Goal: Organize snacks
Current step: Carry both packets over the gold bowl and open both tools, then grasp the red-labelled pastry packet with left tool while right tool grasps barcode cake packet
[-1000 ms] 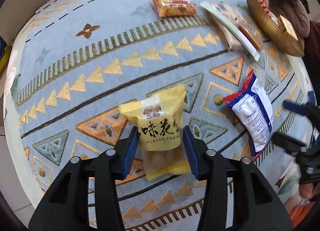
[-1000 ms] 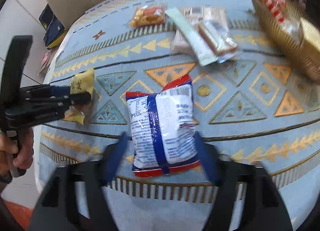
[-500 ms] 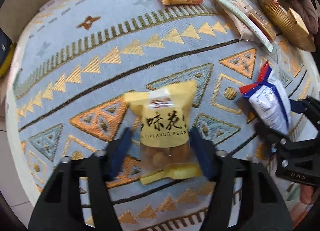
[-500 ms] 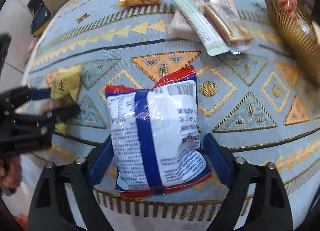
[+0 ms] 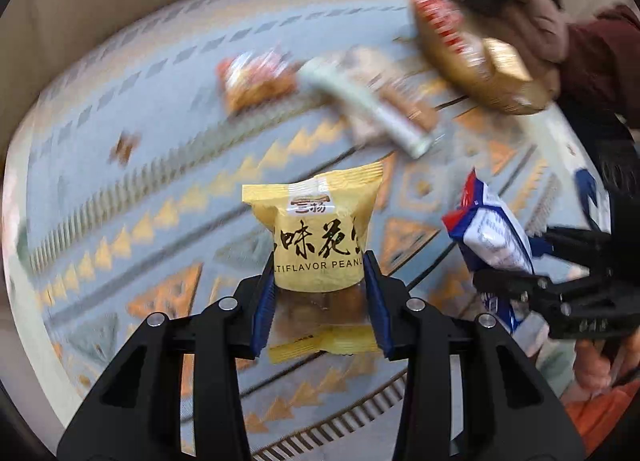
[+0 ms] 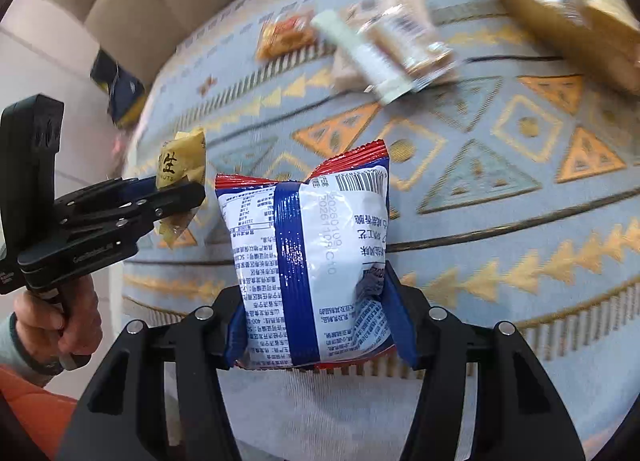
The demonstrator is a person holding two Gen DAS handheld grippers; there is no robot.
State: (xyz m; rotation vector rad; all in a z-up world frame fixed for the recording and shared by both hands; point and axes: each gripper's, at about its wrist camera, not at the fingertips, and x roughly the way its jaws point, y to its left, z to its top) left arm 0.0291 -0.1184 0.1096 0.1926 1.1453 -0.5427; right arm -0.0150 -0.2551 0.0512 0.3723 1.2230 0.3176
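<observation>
The yellow peanut packet (image 5: 320, 245) is pinched at its lower half between the blue pads of the left gripper (image 5: 320, 293), whose jaws have just been closing in on it; the right wrist view shows that packet (image 6: 182, 165) clear of the patterned blue tablecloth (image 6: 500, 189), hanging from the black tongs with a hand (image 6: 60, 321) on the handle below. The white, blue and red snack bag (image 6: 312, 261) sits clamped in the right gripper (image 6: 316, 325), jaws likewise just drawn in, the right pad denting the bag's side. From the left wrist view the same bag (image 5: 492, 237) shows at the right edge, held in the other tool. Farther back on the cloth, all blurred, lie an orange snack packet (image 5: 256, 77), a pale green bar wrapper (image 5: 372, 109) across other clear-wrapped snacks, and a gold basket (image 5: 480, 73) at the far right with red-and-white packets in it.
</observation>
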